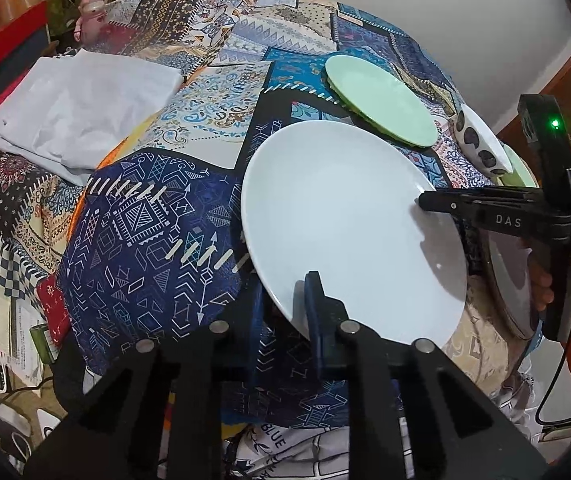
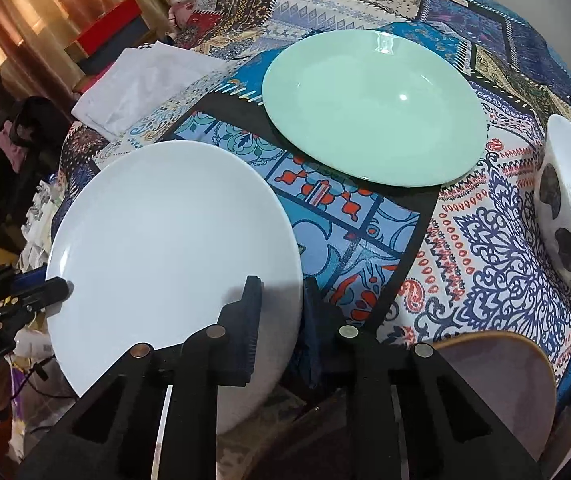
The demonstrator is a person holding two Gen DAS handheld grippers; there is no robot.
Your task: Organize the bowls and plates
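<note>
A large white plate (image 1: 345, 216) is held tilted above the patchwork tablecloth (image 1: 145, 240). My left gripper (image 1: 285, 304) is shut on its near rim, one finger above and one below. My right gripper (image 2: 281, 308) is shut on the opposite rim of the same white plate (image 2: 165, 240), and shows in the left wrist view (image 1: 425, 202) clamping the plate's right edge. A mint green plate (image 2: 373, 108) lies flat on the cloth beyond it. A white bowl with dark spots (image 2: 569, 208) stands to the right.
A folded white cloth (image 1: 81, 104) lies at the far left of the table. A grey plate with a tan rim (image 2: 497, 376) sits at the near right edge. Boxes and a pink toy (image 1: 93, 4) stand beyond the table.
</note>
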